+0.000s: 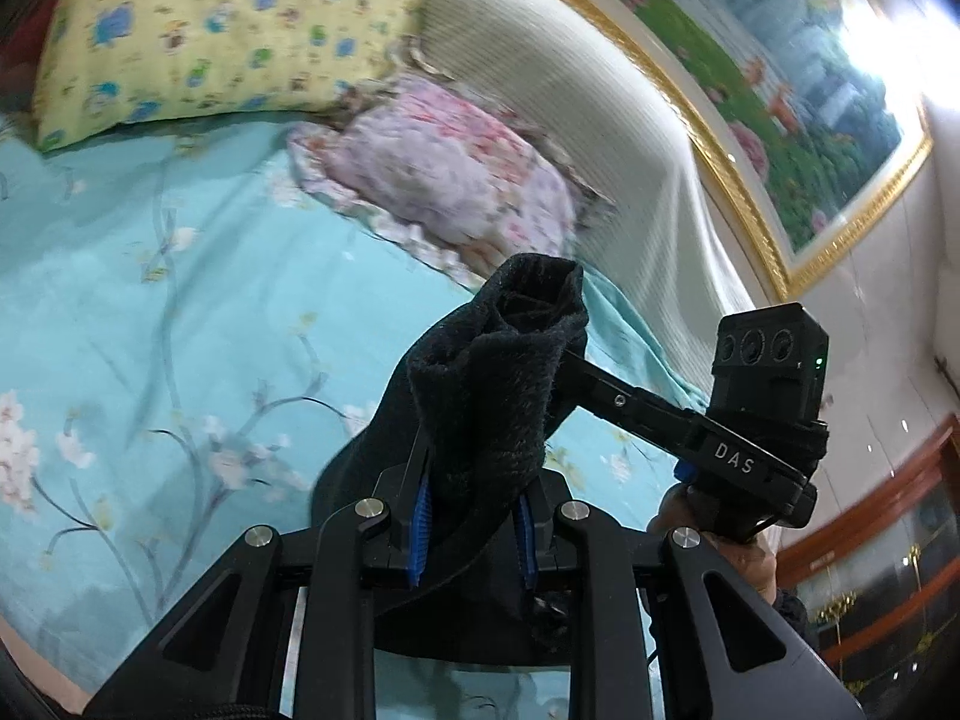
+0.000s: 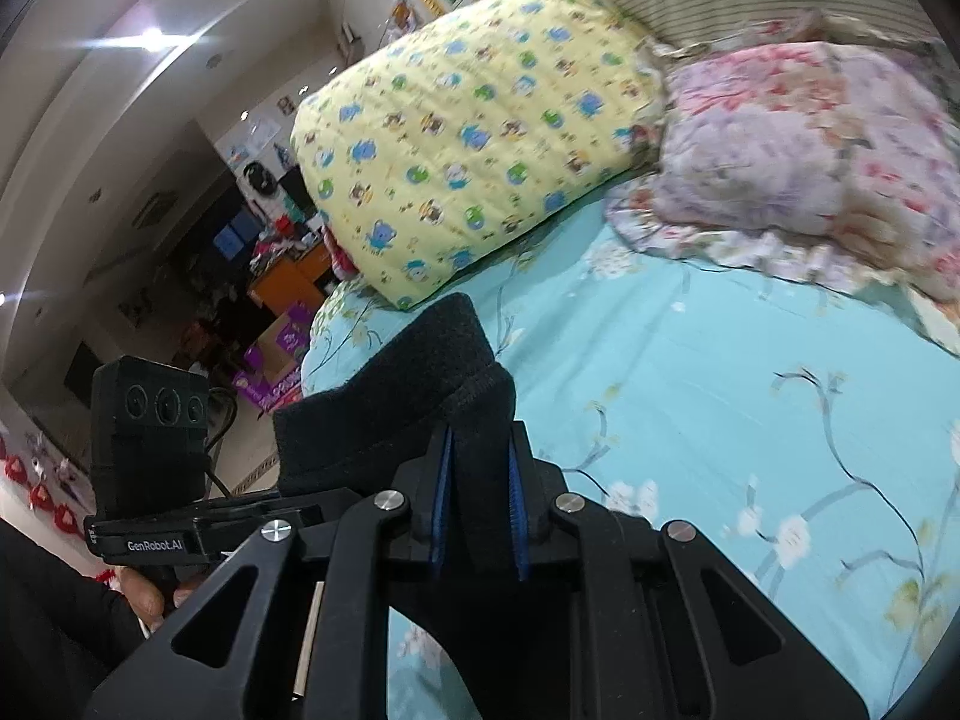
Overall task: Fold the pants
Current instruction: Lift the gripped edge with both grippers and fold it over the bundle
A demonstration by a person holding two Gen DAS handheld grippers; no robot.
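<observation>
A: Where are the black fleecy knit pants?

B: Up off the bed's turquoise blossom-print sheet, short of the yellow cartoon-print pillow. Left gripper and right gripper each have their blue-padded fingers nearly closed, pinching a bunched cuff

A: Risk?

B: Thick bunched fabric could slip from either pinch, skewing the fold

A: Containers?

B: None that matter; boxes beyond the pillow are too blurred to read

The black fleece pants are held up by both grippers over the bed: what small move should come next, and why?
Probably carry the black fleece pants forward and lower them flat onto the turquoise floral sheet, since the left gripper and right gripper each pinch bunched fabric in the air.
</observation>
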